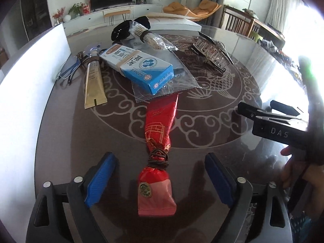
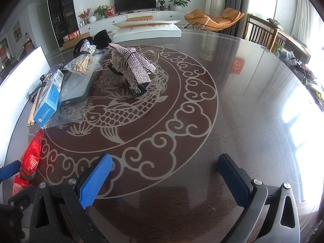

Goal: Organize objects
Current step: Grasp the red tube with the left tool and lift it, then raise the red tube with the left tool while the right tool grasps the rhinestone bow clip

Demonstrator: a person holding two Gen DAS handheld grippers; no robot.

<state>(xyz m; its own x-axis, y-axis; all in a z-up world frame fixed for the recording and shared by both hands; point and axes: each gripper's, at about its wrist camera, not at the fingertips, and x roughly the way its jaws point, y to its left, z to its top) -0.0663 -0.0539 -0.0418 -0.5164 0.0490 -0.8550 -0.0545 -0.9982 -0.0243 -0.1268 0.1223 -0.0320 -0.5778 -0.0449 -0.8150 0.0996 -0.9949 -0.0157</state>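
Glossy table: red pouch, soft, light, crinkly (cord-tied neck best hold); left gripper astride, released; right gripper released, empty.

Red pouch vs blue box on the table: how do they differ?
The red pouch is soft foil cinched with brown cord; the blue box is rigid printed carton. The red pouch lies straight on the table between the open left gripper fingers; the blue box sits farther off, propped atop a clear bag. The pouch points along the gripper's axis; the box lies diagonal. Both are elongated and lie flat rather than upright.
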